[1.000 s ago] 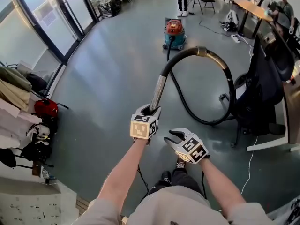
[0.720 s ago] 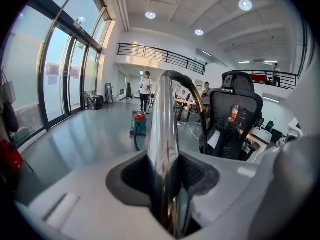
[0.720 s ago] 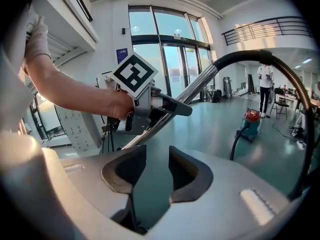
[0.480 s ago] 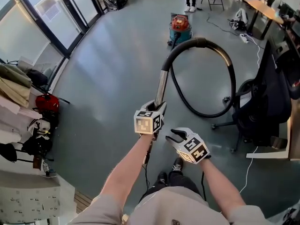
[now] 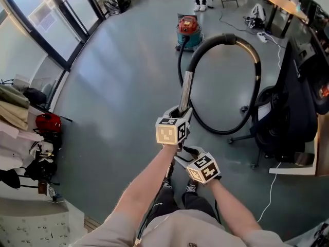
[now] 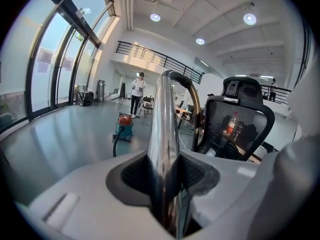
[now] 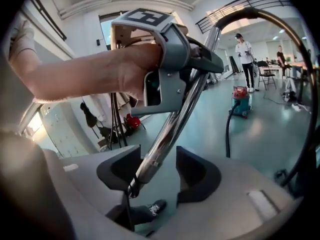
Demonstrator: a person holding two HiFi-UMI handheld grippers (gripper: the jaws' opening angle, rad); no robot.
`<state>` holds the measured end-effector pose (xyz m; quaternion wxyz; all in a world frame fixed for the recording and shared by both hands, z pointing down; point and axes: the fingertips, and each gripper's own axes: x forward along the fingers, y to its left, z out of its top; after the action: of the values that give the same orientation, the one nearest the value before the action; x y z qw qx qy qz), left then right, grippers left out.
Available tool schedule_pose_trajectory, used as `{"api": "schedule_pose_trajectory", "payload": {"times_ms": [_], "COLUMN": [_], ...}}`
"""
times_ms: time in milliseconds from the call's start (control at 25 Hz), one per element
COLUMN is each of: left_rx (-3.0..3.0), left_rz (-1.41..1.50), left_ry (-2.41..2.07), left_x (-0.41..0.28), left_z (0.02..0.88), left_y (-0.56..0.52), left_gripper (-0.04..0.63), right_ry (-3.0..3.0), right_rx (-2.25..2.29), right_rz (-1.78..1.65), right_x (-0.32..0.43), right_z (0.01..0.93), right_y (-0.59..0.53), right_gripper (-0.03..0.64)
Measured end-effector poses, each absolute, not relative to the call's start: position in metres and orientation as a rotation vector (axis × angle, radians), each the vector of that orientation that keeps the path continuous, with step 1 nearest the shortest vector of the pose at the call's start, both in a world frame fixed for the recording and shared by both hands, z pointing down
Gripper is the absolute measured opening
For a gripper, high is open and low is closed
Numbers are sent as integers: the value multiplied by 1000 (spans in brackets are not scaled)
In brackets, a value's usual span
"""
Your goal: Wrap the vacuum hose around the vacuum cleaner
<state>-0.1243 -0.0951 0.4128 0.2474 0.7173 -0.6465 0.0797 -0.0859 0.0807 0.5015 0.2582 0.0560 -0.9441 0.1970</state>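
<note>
Left gripper (image 5: 179,113) on tube (image 5: 187,88), chair (image 5: 288,104) nearby

Daylight came through the tall windows (image 5: 38,14) along the left edge of the floor (image 5: 123,81) and lit the hall brightly and evenly. The grey floor carried a broad pale sheen beside that glazing, and shadows on it were soft and faint.

Round ceiling lights (image 6: 155,17) registered as blown-out white spots in the left gripper view. The metal tube (image 6: 165,129) bore long streaks of glare and mirror-like reflections. The left tool (image 6: 167,176), close to the lens, was soft and out of focus, while distant detail was sharp.

All three views bowed straight lines heavily towards the edges. Both gripper views had black, vignetted corners.
</note>
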Motion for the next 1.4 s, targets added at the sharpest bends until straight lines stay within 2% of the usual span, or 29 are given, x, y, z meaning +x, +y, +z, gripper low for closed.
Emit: {"api": "schedule_pose_trajectory", "payload": {"times_ms": [360, 440, 600, 880, 1040, 1400], "left_rx": [2009, 2023, 2030, 2061, 2089, 2158], "left_rz": [180, 180, 172, 178, 190, 171], "left_ry": [-1682, -1667, -1633, -1570, -1548, -1403], "left_x": [-109, -110, -120, -146, -162, -168], "left_z": [406, 406, 408, 414, 417, 419], "left_y": [-135, -140, -145, -152, -156, -157], "left_gripper": [157, 156, 156, 155, 157, 155], "right_ry": [-2528, -2513, -2487, -2496, -2515, -2514], "right_rx": [380, 413, 469, 571, 585, 631], "right_rz": [715, 741, 799, 938, 1072, 1104], "right_x": [-104, -112, -134, -174, -200, -211], "right_z": [526, 532, 545, 557, 557, 554], "right_y": [34, 29, 26, 24, 19, 19], "right_gripper": [250, 276, 301, 296, 206, 199]}}
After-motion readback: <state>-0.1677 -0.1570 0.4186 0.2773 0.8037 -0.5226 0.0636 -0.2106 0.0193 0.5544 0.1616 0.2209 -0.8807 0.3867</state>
